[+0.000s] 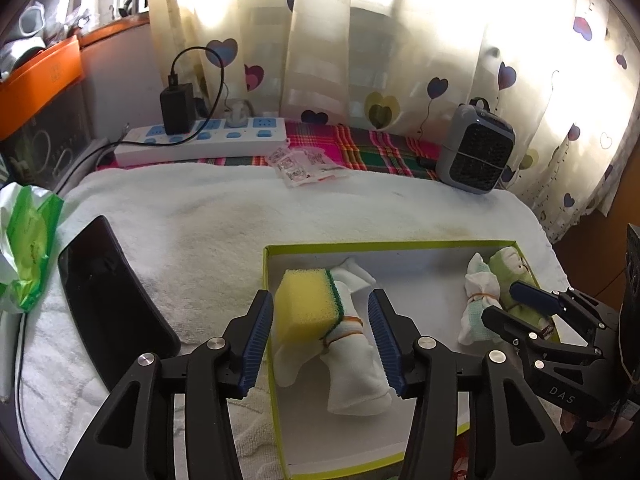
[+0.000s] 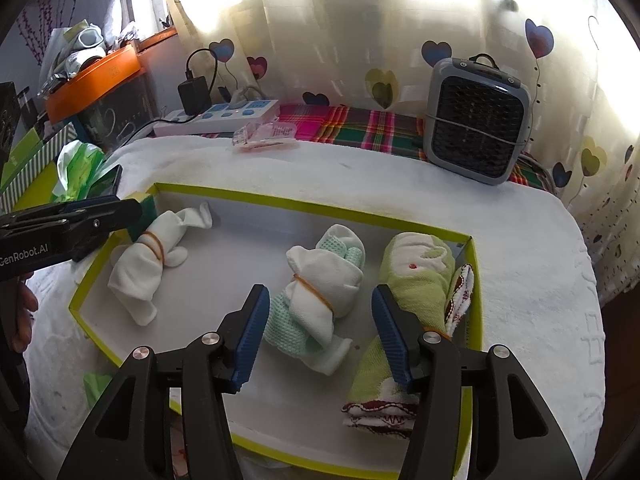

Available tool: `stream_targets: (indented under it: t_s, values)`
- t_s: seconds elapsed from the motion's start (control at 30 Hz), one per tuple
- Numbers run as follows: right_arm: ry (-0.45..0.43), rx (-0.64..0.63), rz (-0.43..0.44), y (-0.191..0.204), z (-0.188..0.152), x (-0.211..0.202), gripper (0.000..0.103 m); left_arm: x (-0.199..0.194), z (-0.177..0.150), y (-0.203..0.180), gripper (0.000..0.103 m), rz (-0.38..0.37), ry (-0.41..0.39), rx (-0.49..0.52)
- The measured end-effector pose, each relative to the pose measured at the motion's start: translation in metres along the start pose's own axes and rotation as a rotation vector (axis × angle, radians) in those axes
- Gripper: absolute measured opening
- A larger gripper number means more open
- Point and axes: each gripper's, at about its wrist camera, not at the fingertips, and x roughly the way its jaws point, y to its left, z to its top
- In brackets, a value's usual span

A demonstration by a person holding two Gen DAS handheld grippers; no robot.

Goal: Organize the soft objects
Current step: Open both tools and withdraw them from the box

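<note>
A shallow box with a yellow-green rim [image 1: 384, 245] [image 2: 304, 206] lies on a white towel. In it lie a yellow sponge with a green side [image 1: 307, 305], a white cloth bundle tied with a rubber band [image 1: 347, 354] [image 2: 146, 264], a white and mint bundle [image 1: 478, 300] [image 2: 320, 292] and a green cloth roll [image 1: 514, 276] [image 2: 412, 280]. My left gripper [image 1: 320, 346] is open, its fingers on either side of the sponge and white bundle. My right gripper [image 2: 320, 334] is open over the white and mint bundle.
A dark phone [image 1: 108, 296] lies left of the box, next to a green plastic bag [image 1: 28, 256]. A power strip with a charger [image 1: 200, 136], plastic packets [image 1: 304, 166] and a small grey fan [image 1: 476, 152] [image 2: 476, 120] stand at the back.
</note>
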Motion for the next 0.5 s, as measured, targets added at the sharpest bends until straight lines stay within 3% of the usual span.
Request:
stream_targets:
  t_s: [0.5]
  values:
    - [-0.019, 0.022, 0.003, 0.007, -0.008, -0.018, 0.055, -0.022, -0.015, -0.005, 0.049, -0.003, -0.013, 0.011]
